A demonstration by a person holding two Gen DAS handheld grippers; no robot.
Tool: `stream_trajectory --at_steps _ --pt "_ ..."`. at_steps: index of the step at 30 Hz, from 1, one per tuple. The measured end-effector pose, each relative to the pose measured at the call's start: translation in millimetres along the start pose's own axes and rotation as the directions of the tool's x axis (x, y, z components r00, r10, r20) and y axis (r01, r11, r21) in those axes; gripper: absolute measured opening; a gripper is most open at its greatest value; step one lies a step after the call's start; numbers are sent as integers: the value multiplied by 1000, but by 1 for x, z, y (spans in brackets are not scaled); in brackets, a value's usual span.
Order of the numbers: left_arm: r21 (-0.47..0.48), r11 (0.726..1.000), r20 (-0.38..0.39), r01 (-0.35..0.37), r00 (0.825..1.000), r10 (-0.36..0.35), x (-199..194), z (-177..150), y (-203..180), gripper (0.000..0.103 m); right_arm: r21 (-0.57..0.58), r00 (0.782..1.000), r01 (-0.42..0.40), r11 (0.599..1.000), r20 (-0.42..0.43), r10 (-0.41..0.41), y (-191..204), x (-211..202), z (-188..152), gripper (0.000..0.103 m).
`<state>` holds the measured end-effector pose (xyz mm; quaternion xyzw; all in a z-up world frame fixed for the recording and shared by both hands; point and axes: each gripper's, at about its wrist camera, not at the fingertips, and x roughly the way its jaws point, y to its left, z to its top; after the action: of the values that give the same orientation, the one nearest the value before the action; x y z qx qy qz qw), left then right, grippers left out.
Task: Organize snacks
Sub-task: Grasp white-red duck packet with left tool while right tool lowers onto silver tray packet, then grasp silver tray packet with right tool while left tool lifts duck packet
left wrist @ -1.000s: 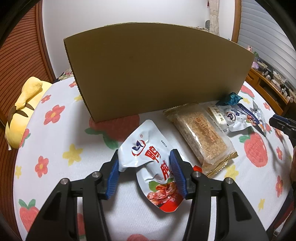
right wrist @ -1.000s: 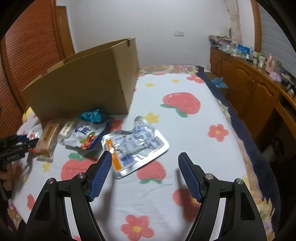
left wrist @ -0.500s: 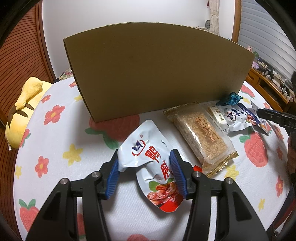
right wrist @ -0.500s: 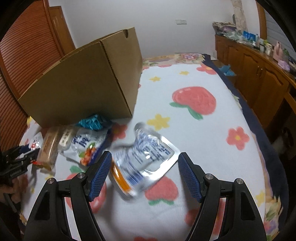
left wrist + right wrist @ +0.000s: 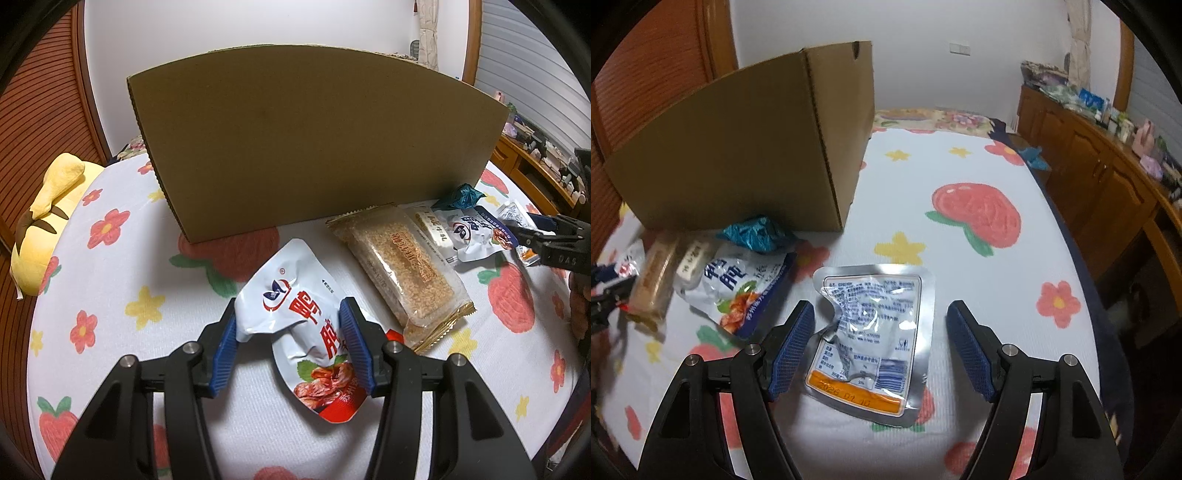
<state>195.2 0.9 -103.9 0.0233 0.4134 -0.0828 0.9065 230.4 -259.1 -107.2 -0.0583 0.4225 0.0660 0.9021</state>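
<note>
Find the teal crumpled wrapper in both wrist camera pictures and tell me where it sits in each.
Left wrist view: the teal wrapper is at right of centre, at the cardboard box's lower right corner.
Right wrist view: the teal wrapper is left of centre, at the foot of the box's near corner.
Shared landmark: the cardboard box, with the blue-edged white snack pouch just in front of the wrapper.

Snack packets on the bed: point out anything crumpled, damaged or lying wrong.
The silver packet between the open right gripper lies printed back up, dented along its left edge. The white packet pinched in the left gripper is creased at the grip. Nothing looks torn or spilled.
</note>
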Motion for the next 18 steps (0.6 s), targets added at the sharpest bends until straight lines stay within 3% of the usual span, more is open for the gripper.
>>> stream_trajectory --at_steps 4,9,18 --pt "2 1000 25 3 1000 -3 -6 -2 -1 46 -40 1000 3 999 -4 -4 6 0 -1 74" --pt "9 1000 60 26 998 -26 -19 -8 -7 40 -54 1000 -26 998 -11 25 5 -3 -3 59" --pt "24 998 98 53 994 -55 -37 -11 -13 35 -68 999 -53 996 -5 53 5 -15 -8 56"
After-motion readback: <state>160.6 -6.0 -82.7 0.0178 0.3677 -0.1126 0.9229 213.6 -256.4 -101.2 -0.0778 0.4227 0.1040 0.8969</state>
